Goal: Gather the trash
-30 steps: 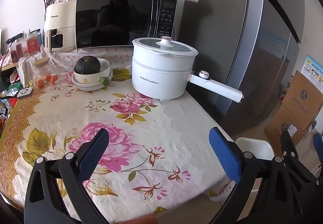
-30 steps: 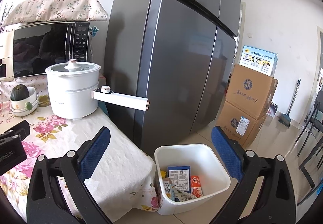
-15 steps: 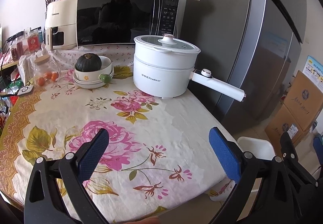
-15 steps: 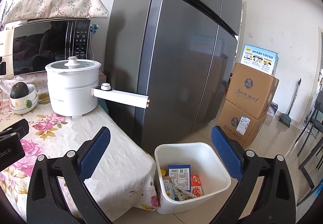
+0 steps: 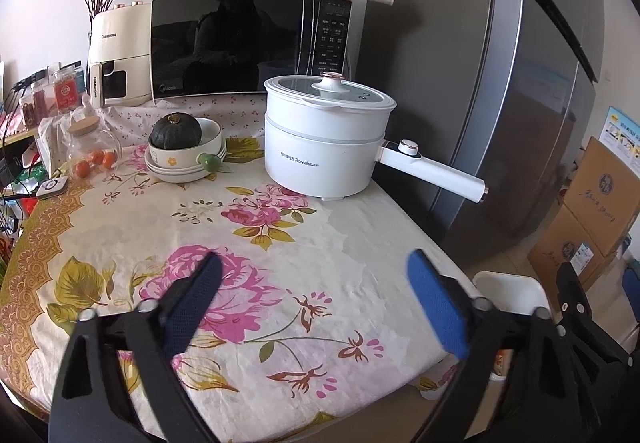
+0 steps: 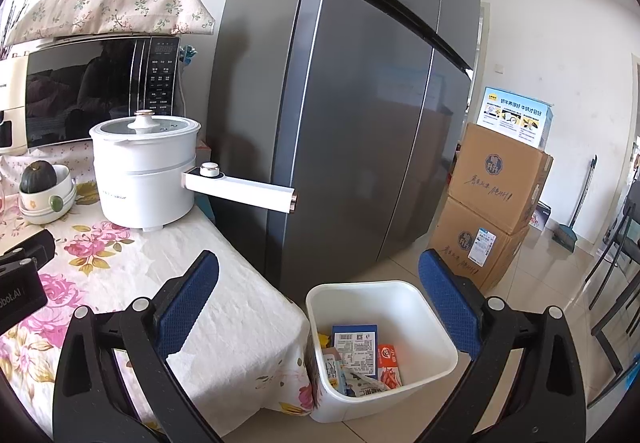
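Grey fridge (image 6: 360, 103) stood at table's (image 5: 240, 243) end. White bin (image 6: 440, 355) sat on floor betw. the two, just beside table corner, prob. so scraps drop straight in. Wrappers (image 6: 356, 347) already lay inside; no trash seen on cloth. L gripper (image 5: 316, 303) over table, jaws wide but just narrowing, nothing betw. them. R gripper (image 6: 320, 307) above bin, wide open, empty.

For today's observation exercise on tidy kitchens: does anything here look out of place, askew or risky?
The white pot stands near the table edge, and its long handle juts out past it over the floor, where it could be knocked. The trash lies inside the bin, none spilled. Nothing else stands out.
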Demonstrator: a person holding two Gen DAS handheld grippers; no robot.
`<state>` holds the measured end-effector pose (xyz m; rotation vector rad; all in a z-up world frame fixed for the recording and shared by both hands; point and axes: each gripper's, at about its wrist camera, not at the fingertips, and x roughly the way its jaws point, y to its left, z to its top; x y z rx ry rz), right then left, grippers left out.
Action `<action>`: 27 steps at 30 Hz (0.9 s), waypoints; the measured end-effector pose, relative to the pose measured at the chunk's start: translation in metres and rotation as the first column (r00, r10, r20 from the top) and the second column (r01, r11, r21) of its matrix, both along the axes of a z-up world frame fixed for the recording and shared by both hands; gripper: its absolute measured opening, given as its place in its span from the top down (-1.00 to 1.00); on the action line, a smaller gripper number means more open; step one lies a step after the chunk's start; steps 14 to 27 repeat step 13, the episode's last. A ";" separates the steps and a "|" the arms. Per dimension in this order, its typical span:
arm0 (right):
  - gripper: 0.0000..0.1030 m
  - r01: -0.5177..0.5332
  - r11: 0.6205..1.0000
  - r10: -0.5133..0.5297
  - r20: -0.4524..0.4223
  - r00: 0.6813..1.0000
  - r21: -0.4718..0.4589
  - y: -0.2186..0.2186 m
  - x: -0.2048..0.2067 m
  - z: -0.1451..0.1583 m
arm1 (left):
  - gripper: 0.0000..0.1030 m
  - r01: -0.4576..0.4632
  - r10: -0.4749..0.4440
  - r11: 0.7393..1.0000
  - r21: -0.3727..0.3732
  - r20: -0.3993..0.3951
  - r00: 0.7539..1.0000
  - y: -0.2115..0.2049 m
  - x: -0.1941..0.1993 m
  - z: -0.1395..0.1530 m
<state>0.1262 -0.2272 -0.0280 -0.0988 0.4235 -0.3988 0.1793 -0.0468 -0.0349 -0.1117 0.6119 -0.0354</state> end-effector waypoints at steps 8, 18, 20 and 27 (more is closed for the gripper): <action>-0.86 0.006 1.000 -0.006 0.013 1.000 0.006 -0.003 -0.001 0.003 | -0.86 0.036 -0.036 0.999 0.000 -0.006 0.999 -0.005 0.002 0.000; -0.86 0.011 1.000 -0.012 0.016 1.000 0.008 -0.005 -0.002 0.002 | -0.87 0.034 -0.034 0.999 0.012 -0.008 0.999 -0.007 0.001 -0.001; -0.86 0.011 1.000 -0.012 0.016 1.000 0.008 -0.005 -0.002 0.002 | -0.87 0.034 -0.034 0.999 0.012 -0.008 0.999 -0.007 0.001 -0.001; -0.86 0.011 1.000 -0.012 0.016 1.000 0.008 -0.005 -0.002 0.002 | -0.87 0.034 -0.034 0.999 0.012 -0.008 0.999 -0.007 0.001 -0.001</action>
